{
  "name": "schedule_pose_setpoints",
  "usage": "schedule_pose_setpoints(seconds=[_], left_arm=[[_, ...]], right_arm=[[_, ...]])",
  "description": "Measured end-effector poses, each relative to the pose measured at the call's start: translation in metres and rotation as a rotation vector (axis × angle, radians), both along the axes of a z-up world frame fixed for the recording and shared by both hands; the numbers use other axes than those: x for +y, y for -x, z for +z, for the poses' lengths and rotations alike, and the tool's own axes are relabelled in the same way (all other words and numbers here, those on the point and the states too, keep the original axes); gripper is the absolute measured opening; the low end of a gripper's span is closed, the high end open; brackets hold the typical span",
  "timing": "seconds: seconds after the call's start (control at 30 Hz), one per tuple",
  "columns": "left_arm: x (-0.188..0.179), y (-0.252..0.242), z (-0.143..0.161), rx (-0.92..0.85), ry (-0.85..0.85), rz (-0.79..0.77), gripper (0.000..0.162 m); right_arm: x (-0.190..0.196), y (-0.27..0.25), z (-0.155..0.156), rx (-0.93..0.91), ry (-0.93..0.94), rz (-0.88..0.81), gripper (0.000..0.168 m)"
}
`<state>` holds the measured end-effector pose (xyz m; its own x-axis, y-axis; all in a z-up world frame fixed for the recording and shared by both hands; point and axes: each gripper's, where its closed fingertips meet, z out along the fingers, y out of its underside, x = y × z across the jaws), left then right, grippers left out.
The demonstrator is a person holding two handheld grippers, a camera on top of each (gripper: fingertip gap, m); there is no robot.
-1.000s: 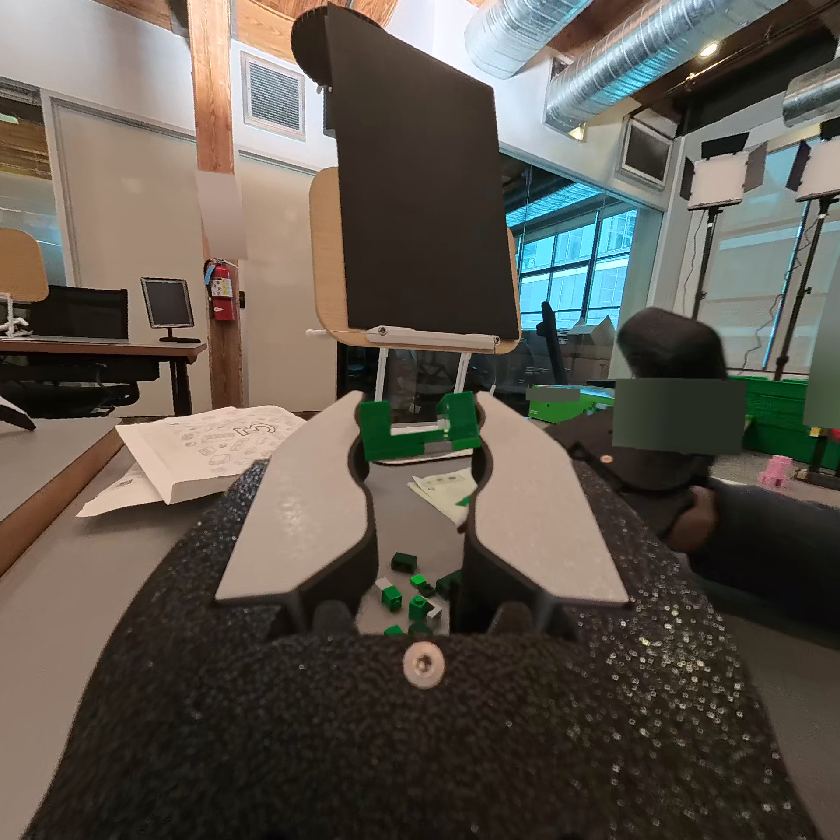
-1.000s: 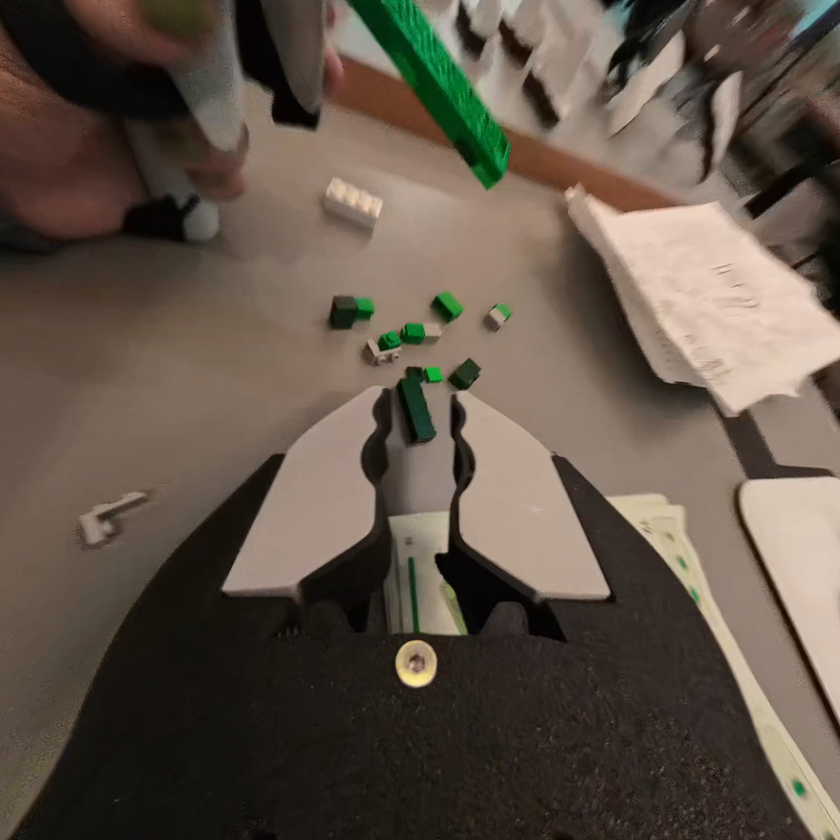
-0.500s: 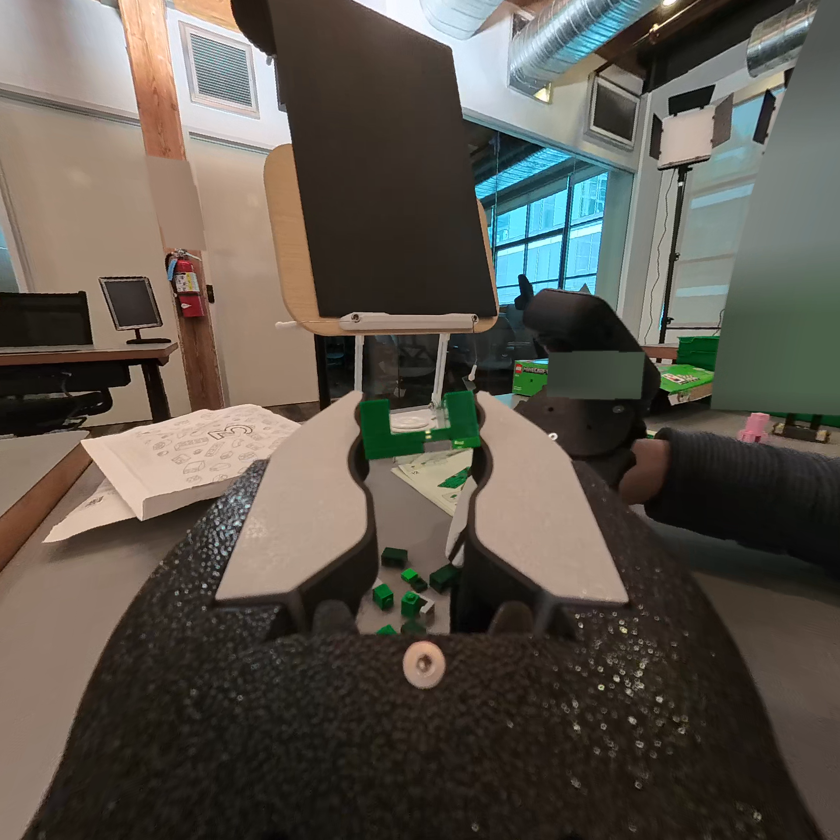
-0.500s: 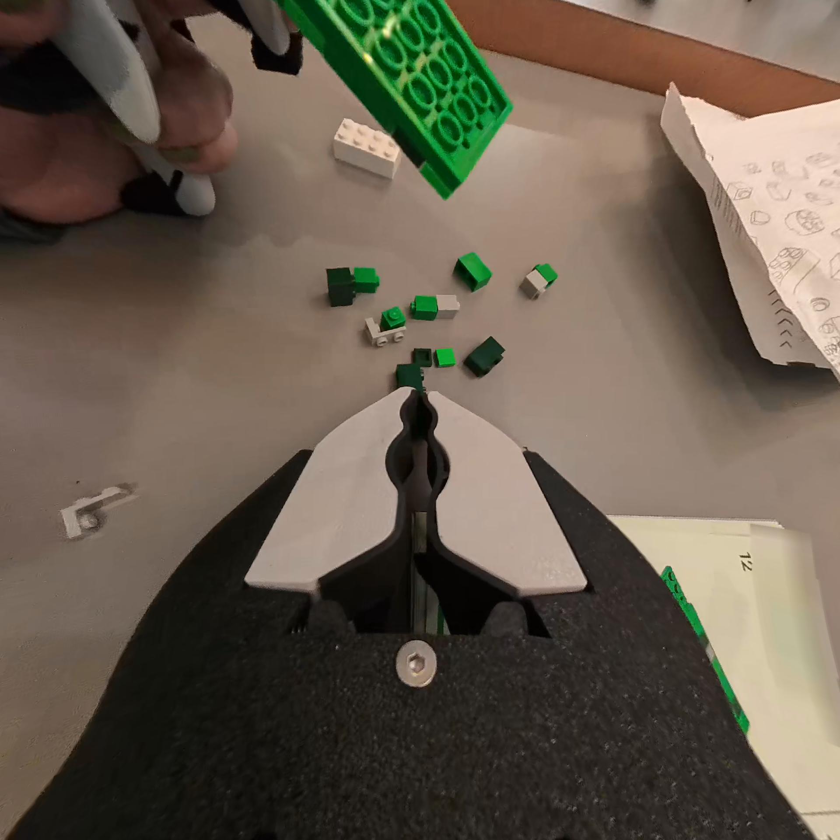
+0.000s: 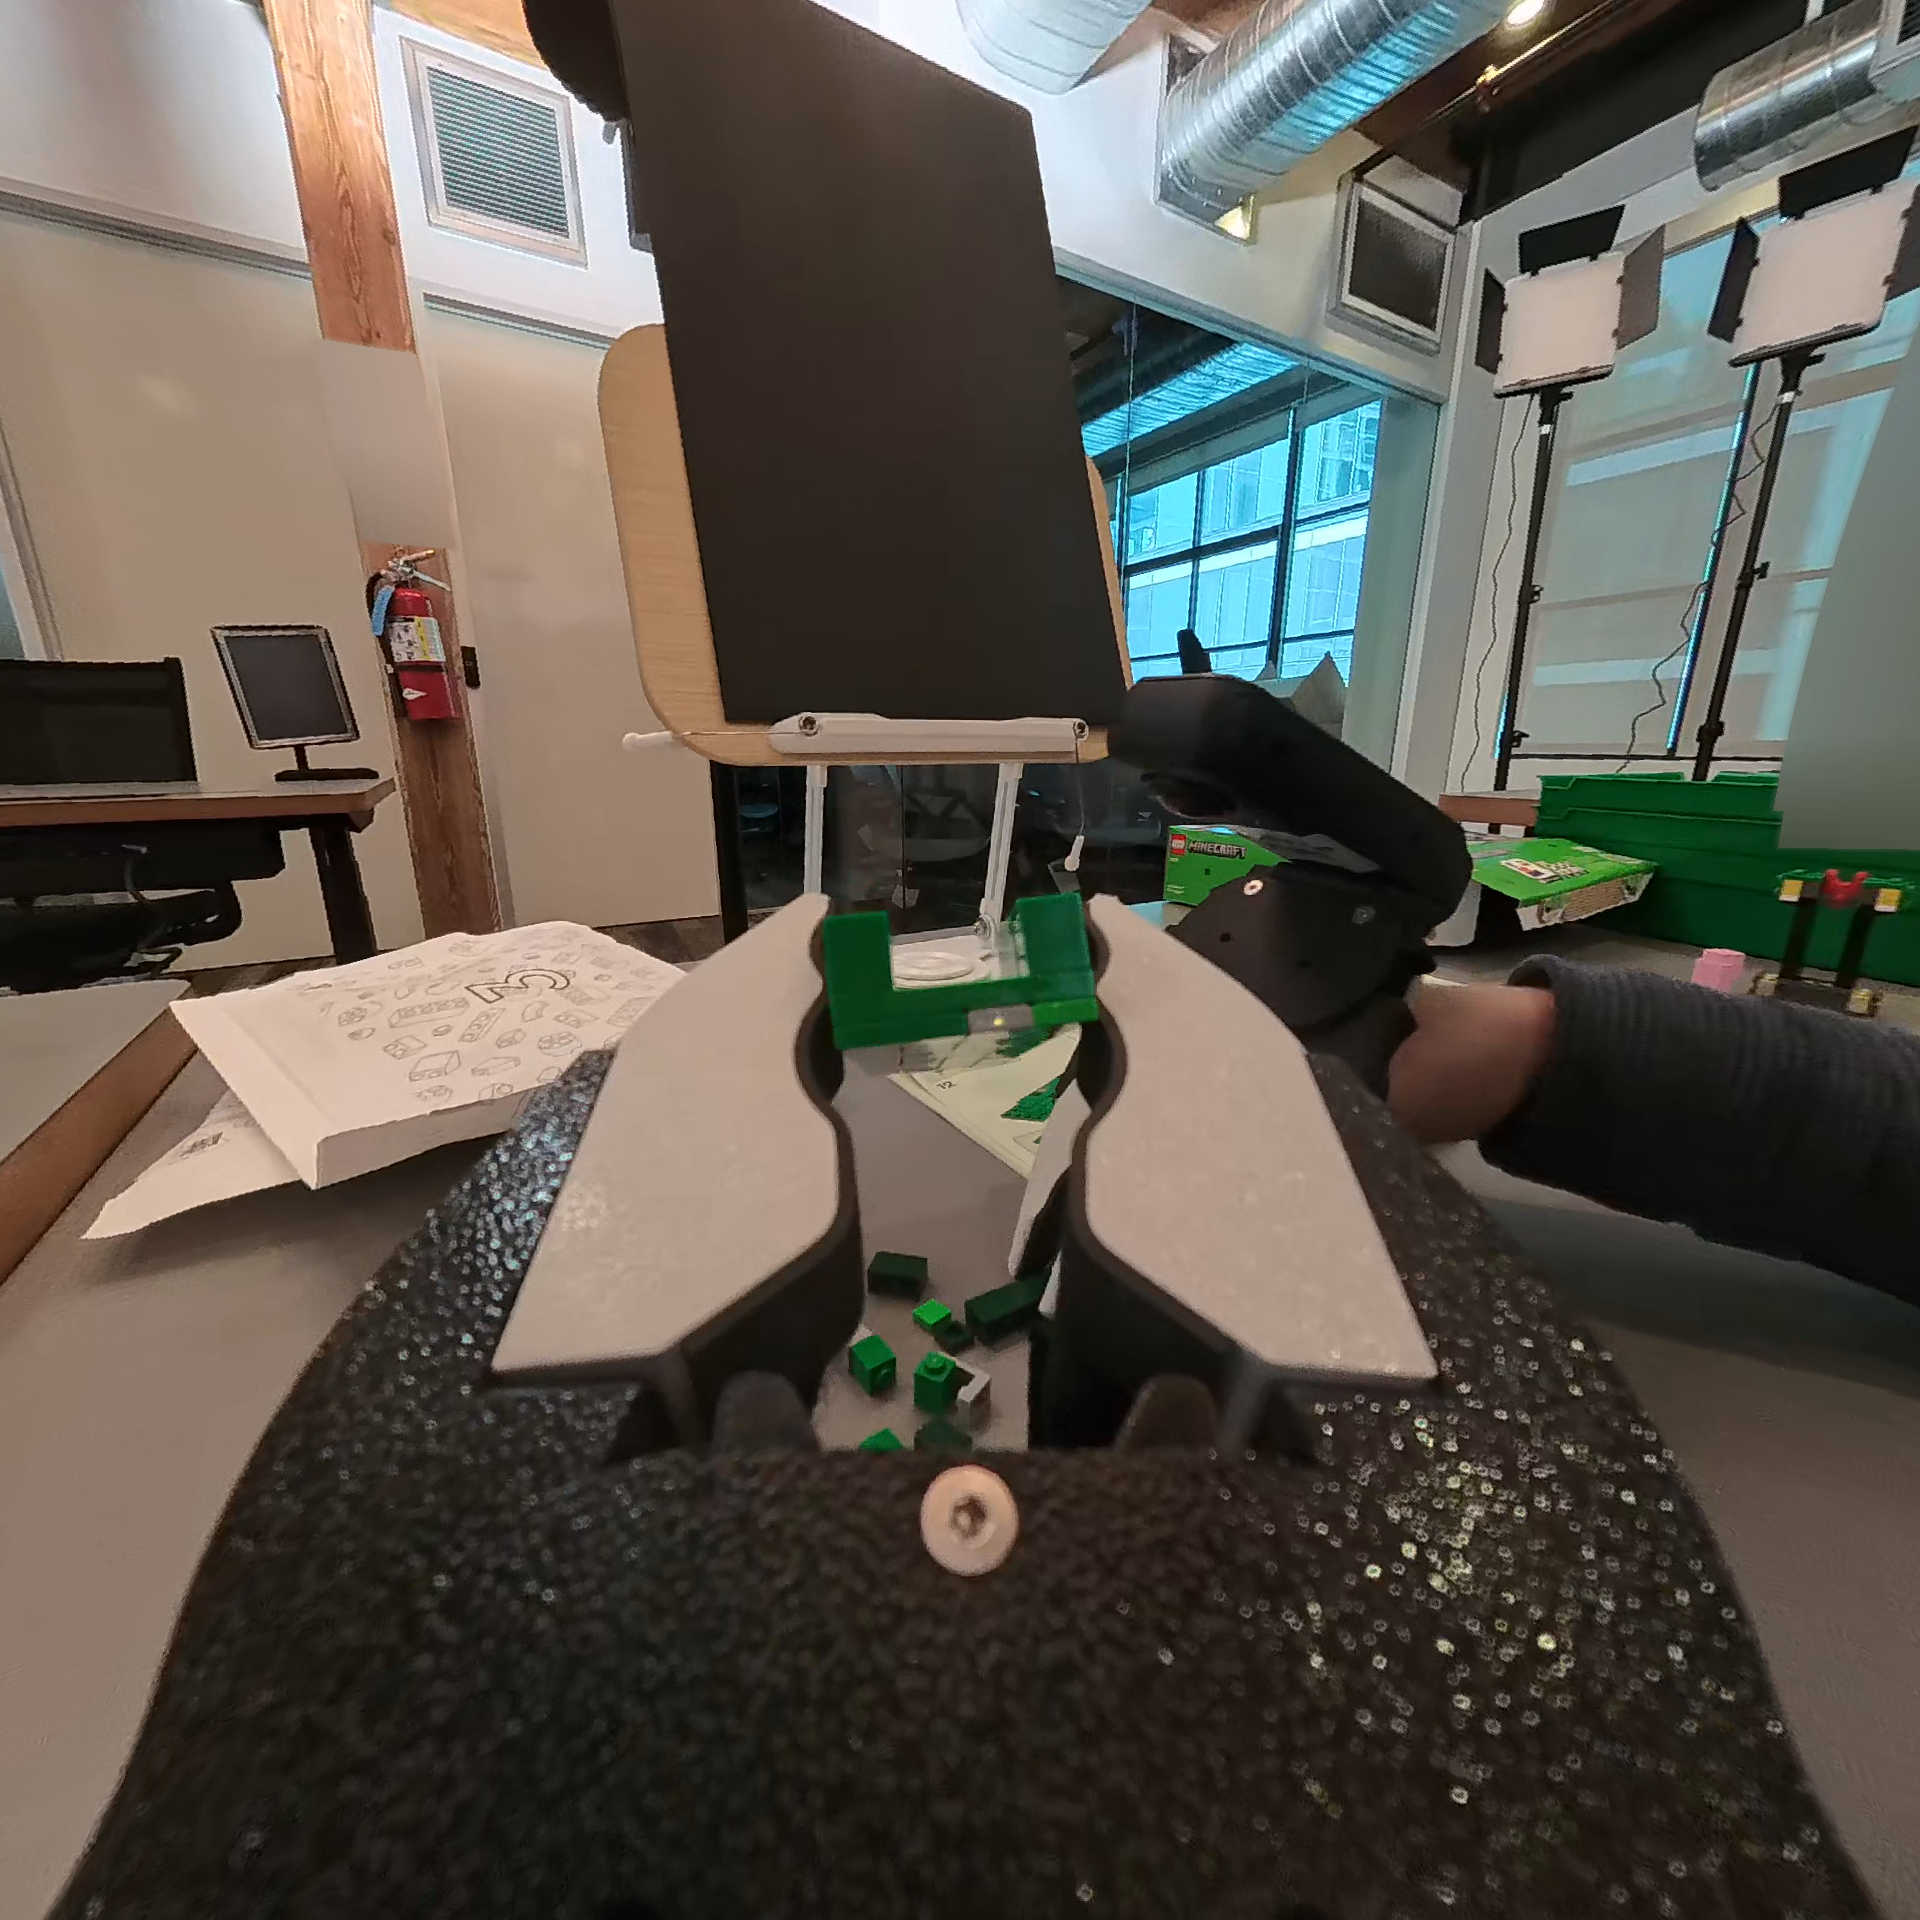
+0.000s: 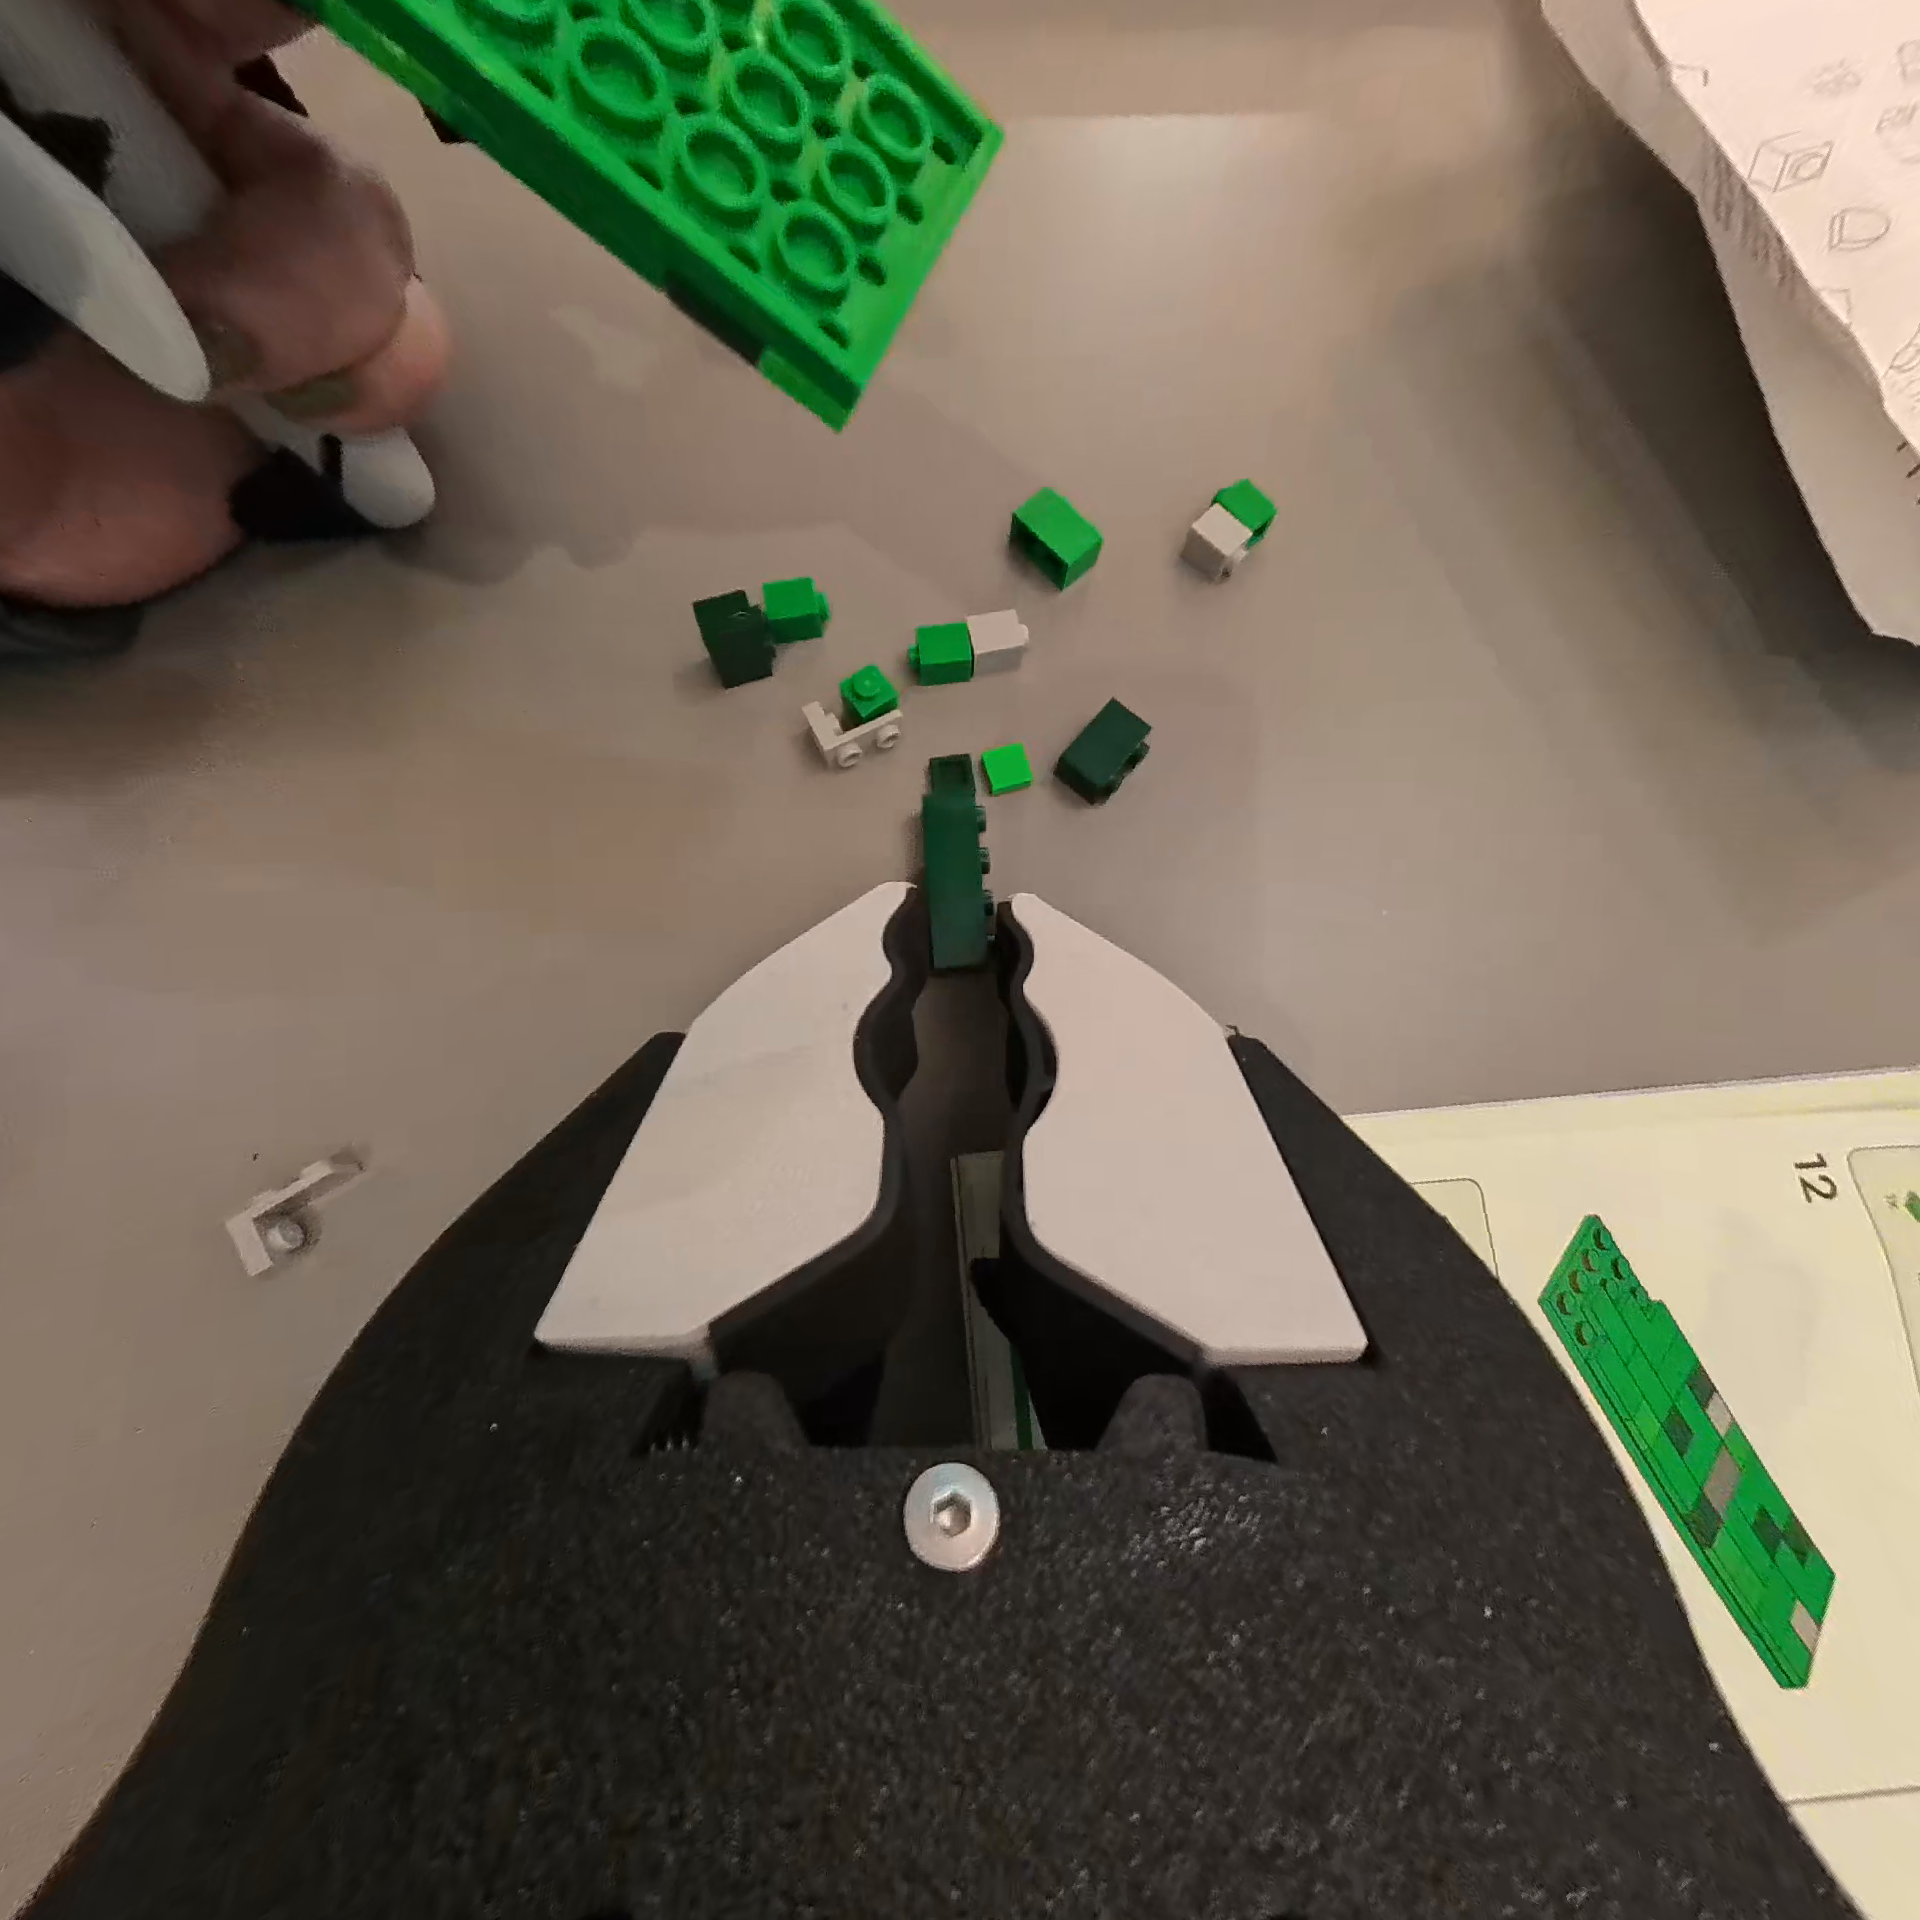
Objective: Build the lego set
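My left gripper (image 5: 956, 987) is shut on a bright green lego plate assembly (image 5: 940, 1003) and holds it above the grey table. In the right wrist view the plate (image 6: 727, 156) hangs at the top with its underside showing. My right gripper (image 6: 958, 920) points down at the table, its jaws closed onto a long dark green brick (image 6: 954, 883) that sticks out past the tips. Several small green, dark green and grey bricks (image 6: 940, 649) lie scattered just beyond it. They also show between my left fingers (image 5: 925, 1351).
An open instruction booklet (image 6: 1662, 1403) lies at the right. A white printed paper bag (image 5: 416, 1039) lies at the left back. A small grey bracket piece (image 6: 291, 1210) sits alone at the left. A dark tablet on a stand (image 5: 862, 416) rises behind the plate. There is about 15 cm between the tips of the two grippers.
The right gripper's jaws were fully shut half a second ago with the dark green brick at their tips; now they sit around it. The green plate has come closer over the bricks.
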<state>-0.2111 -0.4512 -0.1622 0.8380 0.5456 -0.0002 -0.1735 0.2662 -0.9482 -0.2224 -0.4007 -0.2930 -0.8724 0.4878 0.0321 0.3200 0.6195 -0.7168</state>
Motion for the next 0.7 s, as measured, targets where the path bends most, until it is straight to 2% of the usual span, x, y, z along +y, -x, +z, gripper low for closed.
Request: schedule_pose_setpoints(seconds=[0.13,0.27,0.37,0.47,0.63,0.7], left_arm=[[-0.001,0.0,0.001,0.002,-0.005,0.005,0.042],[-0.002,0.0,0.001,0.004,-0.01,0.009,0.042],[-0.003,0.0,0.002,0.007,-0.012,0.015,0.042],[-0.003,-0.001,0.002,0.006,-0.012,0.008,0.042],[0.012,-0.012,0.001,0.043,0.049,-0.034,0.042],[0.024,-0.023,-0.001,0.083,0.105,-0.062,0.042]], right_arm=[[0.001,0.003,0.006,0.076,0.043,-0.041,0.012],[0.016,-0.003,0.041,0.496,0.038,-0.196,0.011],[0.026,-0.04,0.054,0.599,0.06,-0.237,0.011],[0.045,-0.075,0.055,0.558,0.084,-0.263,0.011],[0.084,-0.106,0.048,0.292,0.24,-0.43,0.011],[0.1,-0.111,0.06,0.312,0.279,-0.442,0.011]])
